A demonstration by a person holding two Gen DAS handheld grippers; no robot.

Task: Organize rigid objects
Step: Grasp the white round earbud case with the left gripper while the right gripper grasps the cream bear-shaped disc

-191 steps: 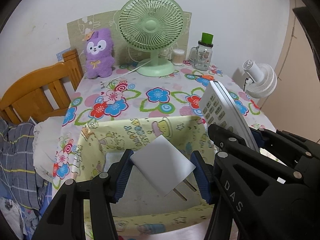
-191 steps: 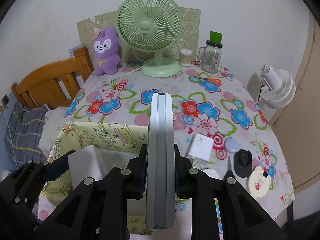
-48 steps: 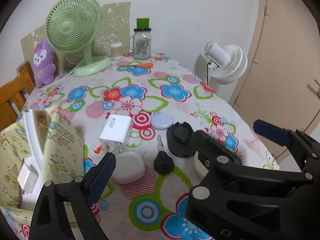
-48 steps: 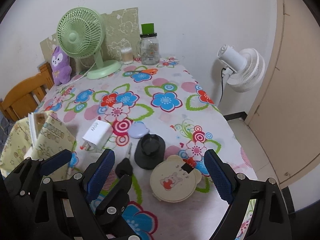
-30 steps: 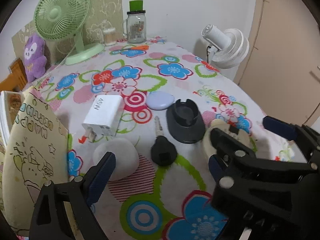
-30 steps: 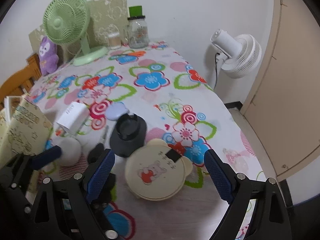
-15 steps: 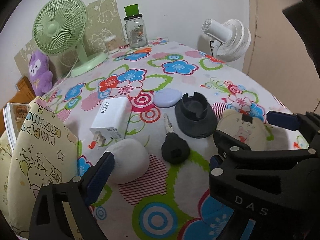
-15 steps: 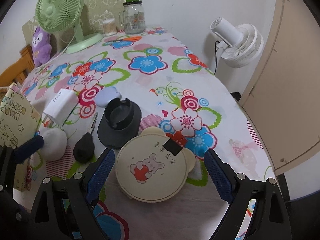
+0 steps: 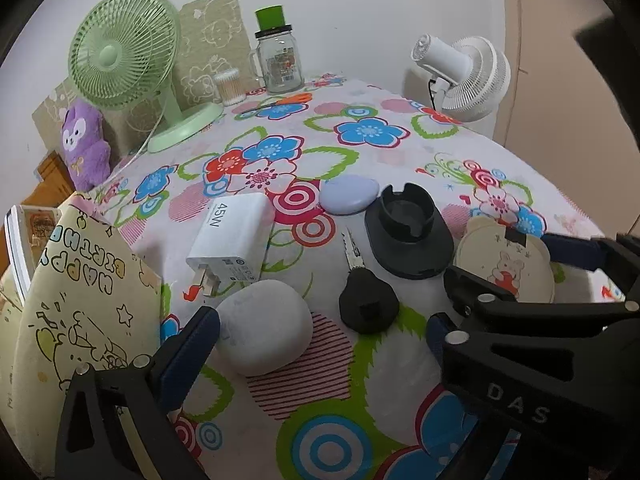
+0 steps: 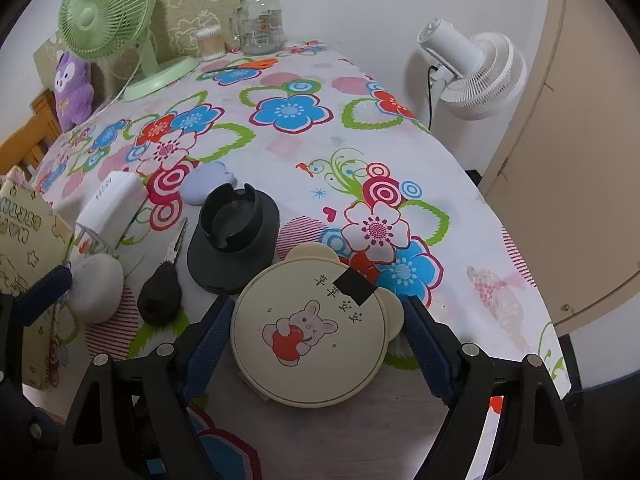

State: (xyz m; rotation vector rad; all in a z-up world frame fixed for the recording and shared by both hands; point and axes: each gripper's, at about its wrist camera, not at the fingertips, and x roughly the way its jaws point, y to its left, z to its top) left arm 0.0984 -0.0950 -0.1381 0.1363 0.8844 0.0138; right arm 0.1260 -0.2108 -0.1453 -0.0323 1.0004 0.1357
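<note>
Remote [image 9: 16, 248] stands upright inside yellow gift bag [image 9: 80, 300].

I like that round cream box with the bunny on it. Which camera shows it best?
The right wrist view: the bunny box lies whole and close between the right gripper fingers, which have just been closing around it. In the left wrist view, that gripper hides part of the box.

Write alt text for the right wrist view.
The right gripper straddles a round cream bear-eared case on a floral tablecloth, its jaws just closing around it. Left of it lie a black holder, key, white pebble case and charger.
</note>
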